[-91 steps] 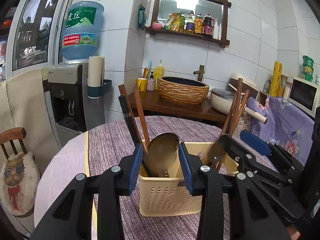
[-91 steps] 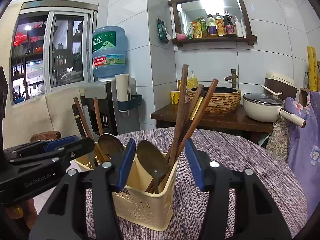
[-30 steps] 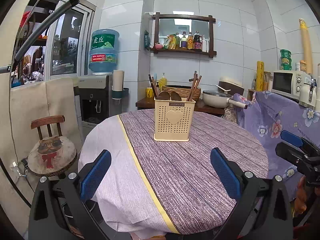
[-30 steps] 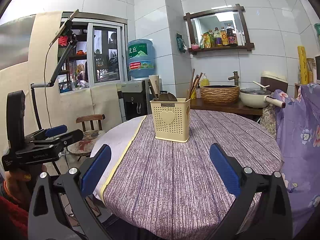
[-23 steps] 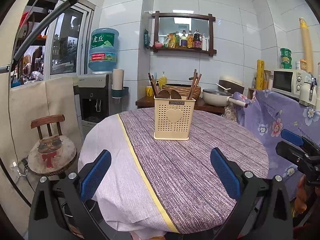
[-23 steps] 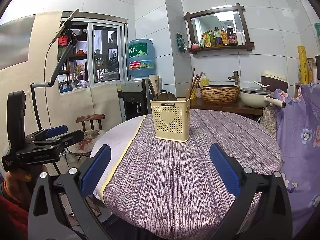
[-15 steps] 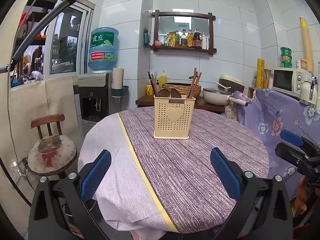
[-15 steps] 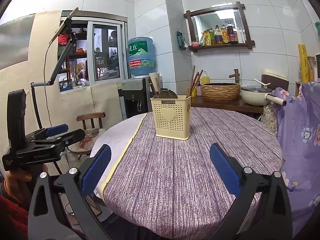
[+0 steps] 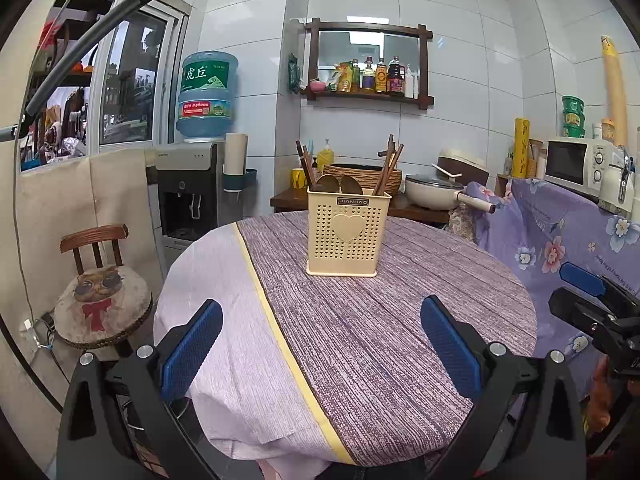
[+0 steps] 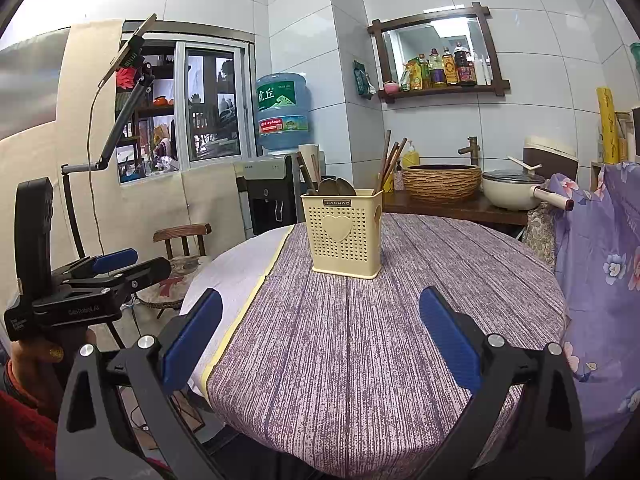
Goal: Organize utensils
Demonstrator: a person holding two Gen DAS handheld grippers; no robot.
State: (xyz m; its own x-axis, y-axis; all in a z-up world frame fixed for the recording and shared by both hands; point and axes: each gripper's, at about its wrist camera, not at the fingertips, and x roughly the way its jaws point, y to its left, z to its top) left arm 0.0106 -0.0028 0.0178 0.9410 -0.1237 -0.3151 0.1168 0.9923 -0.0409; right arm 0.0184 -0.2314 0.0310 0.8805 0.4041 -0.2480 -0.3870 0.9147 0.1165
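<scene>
From the left wrist camera we see our left gripper (image 9: 320, 340) with its blue-padded fingers (image 9: 191, 342) spread wide apart and nothing between them, held low at the near edge of the round table (image 9: 400, 320). The cream perforated utensil caddy (image 9: 347, 236) stands upright toward the far side of the table, on the purple striped cloth (image 9: 360, 340), well apart from us. In it two spoons (image 9: 340, 184) show their bowls at the left and middle, dark wooden chopsticks (image 9: 389, 168) lean out of the right side, and a few more sticks (image 9: 304, 164) rise at the left. Our right gripper (image 9: 592, 304) shows at the right edge, beside the table, off the cloth. Behind the table are a water dispenser (image 9: 188, 192) and a small wooden chair (image 9: 100, 280)

From the right wrist camera our right gripper (image 10: 320, 332) also has its fingers (image 10: 448, 336) wide apart and empty, hovering over the near part of the table (image 10: 520, 280). The caddy (image 10: 344, 236) stands upright ahead of us, its heart-embossed face turned our way, the spoons (image 10: 338, 187) and chopsticks (image 10: 390, 164) standing in it. Our left gripper (image 10: 120, 268) sits at the far left, off the table; seen side-on here, so this view alone does not tell how far its fingers are parted. A woven basin (image 10: 440, 182) and a cream pot (image 10: 514, 190) sit on the counter behind
</scene>
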